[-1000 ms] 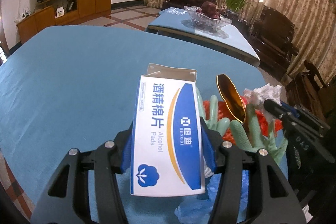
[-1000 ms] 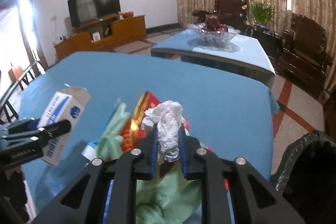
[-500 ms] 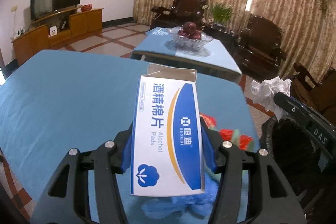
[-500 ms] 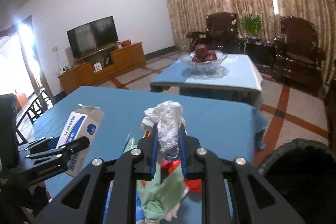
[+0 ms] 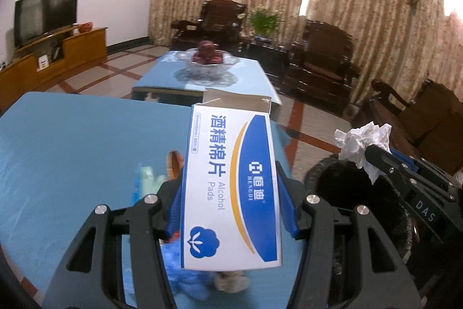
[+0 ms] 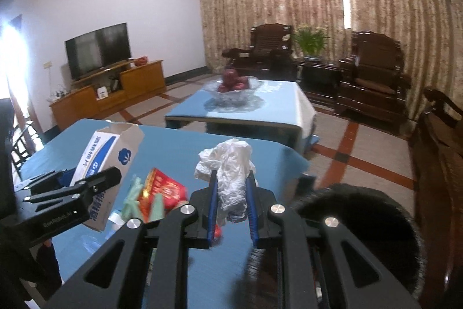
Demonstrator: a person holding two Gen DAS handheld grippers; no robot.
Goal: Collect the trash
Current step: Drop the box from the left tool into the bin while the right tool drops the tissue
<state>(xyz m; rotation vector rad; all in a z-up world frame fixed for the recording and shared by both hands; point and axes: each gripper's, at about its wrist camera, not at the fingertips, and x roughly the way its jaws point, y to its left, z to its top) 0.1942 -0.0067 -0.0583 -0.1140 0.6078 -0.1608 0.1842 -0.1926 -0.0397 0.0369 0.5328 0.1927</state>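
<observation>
My left gripper point(image 5: 231, 210) is shut on a white and blue alcohol pads box point(image 5: 231, 178) and holds it above the blue table point(image 5: 72, 141). The box also shows in the right wrist view point(image 6: 107, 161). My right gripper point(image 6: 231, 207) is shut on a crumpled white tissue point(image 6: 231, 173), seen from the left wrist too point(image 5: 361, 141). A black trash bin point(image 6: 361, 210) stands off the table's right edge, just right of the tissue. A red packet point(image 6: 165, 190), green gloves point(image 6: 136, 201) and blue plastic point(image 5: 185, 280) lie on the table below.
A low table point(image 6: 275, 106) with a glass fruit bowl point(image 6: 231, 86) stands beyond. Dark wooden armchairs point(image 6: 373, 77) line the curtained wall. A wooden chair point(image 6: 439, 135) is at far right, a TV cabinet point(image 6: 110, 94) at left.
Both grippers have lifted and swung right with their loads. The trash pile has dropped lower in view, and the black bin has come closer to the tissue.
</observation>
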